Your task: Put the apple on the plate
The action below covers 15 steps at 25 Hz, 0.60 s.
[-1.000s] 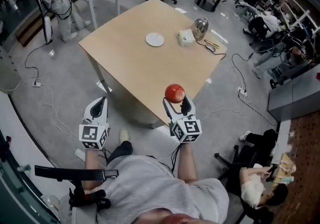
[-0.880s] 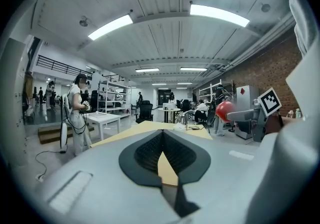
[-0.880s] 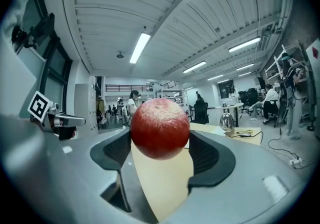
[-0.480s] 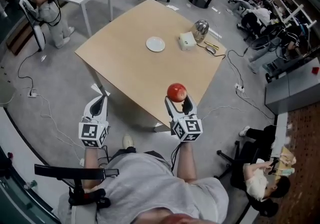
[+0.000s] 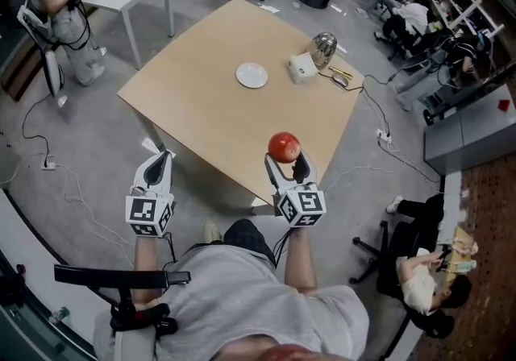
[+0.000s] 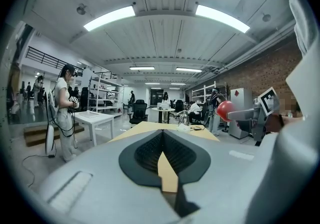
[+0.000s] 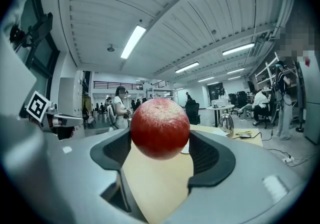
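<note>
My right gripper [image 5: 285,161] clamped on apple [image 5: 284,147], above near table [image 5: 201,114] edge | my left gripper [image 5: 160,164] jaws together, empty | plate [image 5: 251,75] well ahead, slightly left | plan: carry level, steady squeeze, lower until apple touches plate, then release.

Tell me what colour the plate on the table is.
White. The plate shows best in the head view.
</note>
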### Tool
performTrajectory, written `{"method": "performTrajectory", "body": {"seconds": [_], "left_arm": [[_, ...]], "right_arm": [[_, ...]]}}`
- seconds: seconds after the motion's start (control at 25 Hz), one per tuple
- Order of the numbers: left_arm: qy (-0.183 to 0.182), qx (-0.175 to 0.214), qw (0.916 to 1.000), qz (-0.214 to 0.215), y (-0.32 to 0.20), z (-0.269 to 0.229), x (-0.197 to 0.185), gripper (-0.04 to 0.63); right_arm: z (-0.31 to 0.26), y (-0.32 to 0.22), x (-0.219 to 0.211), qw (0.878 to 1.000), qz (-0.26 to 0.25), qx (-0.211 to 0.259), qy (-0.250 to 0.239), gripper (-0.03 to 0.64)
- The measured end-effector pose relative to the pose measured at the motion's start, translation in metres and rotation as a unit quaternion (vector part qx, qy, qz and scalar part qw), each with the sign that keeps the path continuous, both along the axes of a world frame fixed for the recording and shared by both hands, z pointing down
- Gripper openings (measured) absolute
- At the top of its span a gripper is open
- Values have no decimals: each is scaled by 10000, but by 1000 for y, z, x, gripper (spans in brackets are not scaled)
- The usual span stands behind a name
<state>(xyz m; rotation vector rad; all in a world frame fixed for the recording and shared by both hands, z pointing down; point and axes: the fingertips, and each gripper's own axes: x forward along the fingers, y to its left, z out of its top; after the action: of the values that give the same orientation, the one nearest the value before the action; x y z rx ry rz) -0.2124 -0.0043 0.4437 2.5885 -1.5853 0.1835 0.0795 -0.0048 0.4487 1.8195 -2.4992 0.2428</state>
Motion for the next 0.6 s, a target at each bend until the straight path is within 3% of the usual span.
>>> {"method": "performTrajectory", "body": {"seconds": [0.6], "left_arm": [[5,-131,9996,266,-52,11,9,20]], "right_arm": [[5,-45,2,9999,112,-41,57,367]]}}
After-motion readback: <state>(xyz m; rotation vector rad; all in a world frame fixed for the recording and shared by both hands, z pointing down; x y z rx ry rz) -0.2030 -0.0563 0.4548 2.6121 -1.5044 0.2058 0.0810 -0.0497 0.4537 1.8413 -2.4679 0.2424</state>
